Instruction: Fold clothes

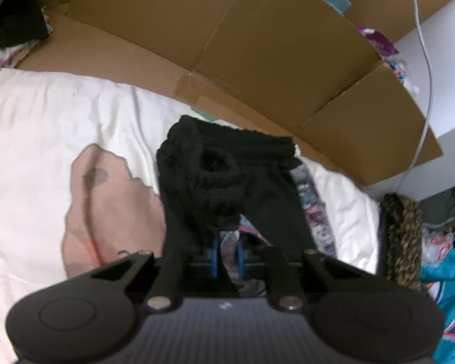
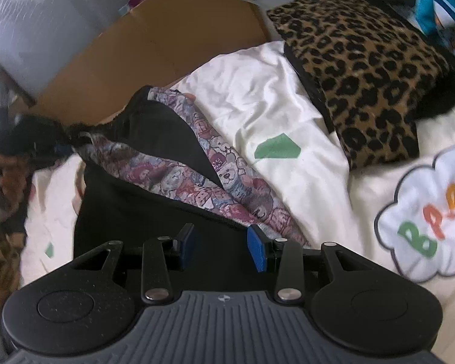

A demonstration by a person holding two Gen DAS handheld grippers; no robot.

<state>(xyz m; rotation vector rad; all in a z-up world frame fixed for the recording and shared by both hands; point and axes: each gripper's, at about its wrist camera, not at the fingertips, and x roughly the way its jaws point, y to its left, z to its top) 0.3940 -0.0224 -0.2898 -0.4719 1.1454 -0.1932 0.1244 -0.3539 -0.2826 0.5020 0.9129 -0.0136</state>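
Black garment (image 1: 197, 176) — teddy-bear print lining; leopard-spotted pillow (image 2: 358, 60).

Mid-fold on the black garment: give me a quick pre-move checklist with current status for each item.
1. Left gripper has fabric: ok, its jaws are closed on the patterned lining of the black garment.
2. Right gripper ready to grasp: ok, jaws open, nothing between them.
3. Right gripper over the garment: ok, black cloth lies under the blue pads.
4. Garment flat: not ok, bunched, teddy-print lining turned out.
5. Space on the white bedspread: not ok, leopard-print cushion and cardboard box stand close by.
6. Left grip firmness: cannot tell.
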